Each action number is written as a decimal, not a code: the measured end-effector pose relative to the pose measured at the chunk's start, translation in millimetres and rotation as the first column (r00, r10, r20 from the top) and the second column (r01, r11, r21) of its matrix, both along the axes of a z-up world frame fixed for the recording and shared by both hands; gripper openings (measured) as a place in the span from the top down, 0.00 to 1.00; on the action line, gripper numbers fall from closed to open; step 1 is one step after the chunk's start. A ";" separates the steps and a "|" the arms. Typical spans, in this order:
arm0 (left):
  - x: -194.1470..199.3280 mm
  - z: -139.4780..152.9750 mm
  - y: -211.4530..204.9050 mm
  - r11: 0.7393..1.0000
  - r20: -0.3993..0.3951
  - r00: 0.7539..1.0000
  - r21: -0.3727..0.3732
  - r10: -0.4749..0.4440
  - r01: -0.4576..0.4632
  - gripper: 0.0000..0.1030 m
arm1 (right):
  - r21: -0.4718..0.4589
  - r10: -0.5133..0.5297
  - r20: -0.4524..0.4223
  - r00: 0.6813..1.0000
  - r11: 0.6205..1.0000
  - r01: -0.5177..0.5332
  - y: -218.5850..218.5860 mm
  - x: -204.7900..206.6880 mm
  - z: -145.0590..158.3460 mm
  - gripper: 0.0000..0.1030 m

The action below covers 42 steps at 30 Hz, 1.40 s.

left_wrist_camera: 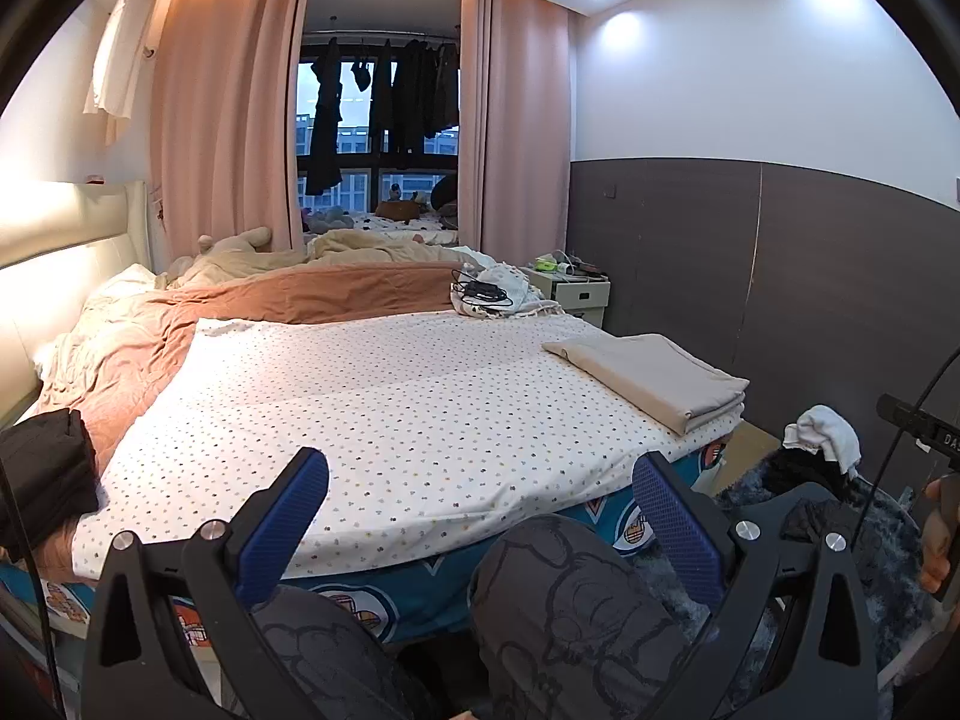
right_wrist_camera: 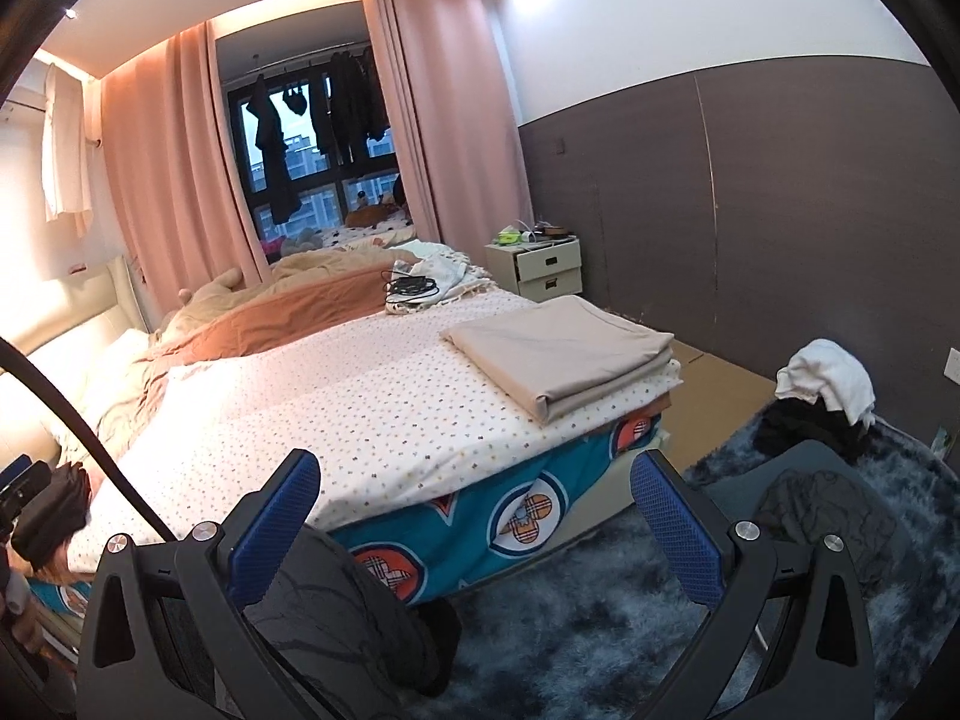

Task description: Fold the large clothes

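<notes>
Left gripper (left_wrist_camera: 480, 501): jaws spread wide, blue pads (left_wrist_camera: 282, 531) holding nothing; it hangs above the person's knees (left_wrist_camera: 558, 594) at the foot of the bed.
Right gripper (right_wrist_camera: 474, 498): likewise released, nothing between its pads (right_wrist_camera: 675, 534); one knee (right_wrist_camera: 336, 594) shows under its left finger.
Folded beige cloth (right_wrist_camera: 558, 363): one flat, squared stack lying on the dotted sheet (left_wrist_camera: 384, 408) at the bed's right near corner, well apart from both grippers.
Bed (right_wrist_camera: 480, 534): dotted sheet spread smooth on top, teal patterned cover showing along the near edge; a rumpled orange duvet (left_wrist_camera: 312, 294) lies farther back toward the headboard.
Black folded garment (left_wrist_camera: 45, 474): sits at the bed's left near edge.
Chair pile (right_wrist_camera: 822, 396): one white garment on top of dark clothing, on a seat to the right of the bed.
Only in left view: a hand (left_wrist_camera: 939, 546) at the right edge gripping the other tool's handle.
Only in right view: the shaggy blue-grey rug (right_wrist_camera: 600, 618) across the floor, and flat cardboard (right_wrist_camera: 714, 396) beside the bed.
Nightstand (right_wrist_camera: 540, 267): two drawers, the upper one slightly open; its contents cannot be made out. Small clutter sits on top.
Far bed corner: a black cable bundle (left_wrist_camera: 480, 291) resting on white cloth.
Window (left_wrist_camera: 378, 120): several dark garments hanging between two pink curtains; the exact count is unclear.
</notes>
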<state>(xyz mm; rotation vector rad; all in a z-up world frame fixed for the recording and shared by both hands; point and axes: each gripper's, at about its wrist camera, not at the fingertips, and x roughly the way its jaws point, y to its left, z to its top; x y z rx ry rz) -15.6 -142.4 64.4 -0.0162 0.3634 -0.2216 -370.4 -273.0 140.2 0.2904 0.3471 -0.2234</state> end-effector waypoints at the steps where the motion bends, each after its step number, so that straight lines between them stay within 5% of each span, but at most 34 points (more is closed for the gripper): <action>1: -4.2 -1.2 -0.7 1.000 0.003 1.000 0.002 0.001 -0.001 0.00 | 0.006 0.001 0.001 1.000 1.000 -0.001 1.3 -0.9 -0.8 0.00; 42: -18.5 1.0 -7.7 1.000 0.006 1.000 0.020 -0.012 0.012 0.00 | 0.045 -0.014 0.002 1.000 0.999 0.014 19.6 -24.0 -2.2 0.00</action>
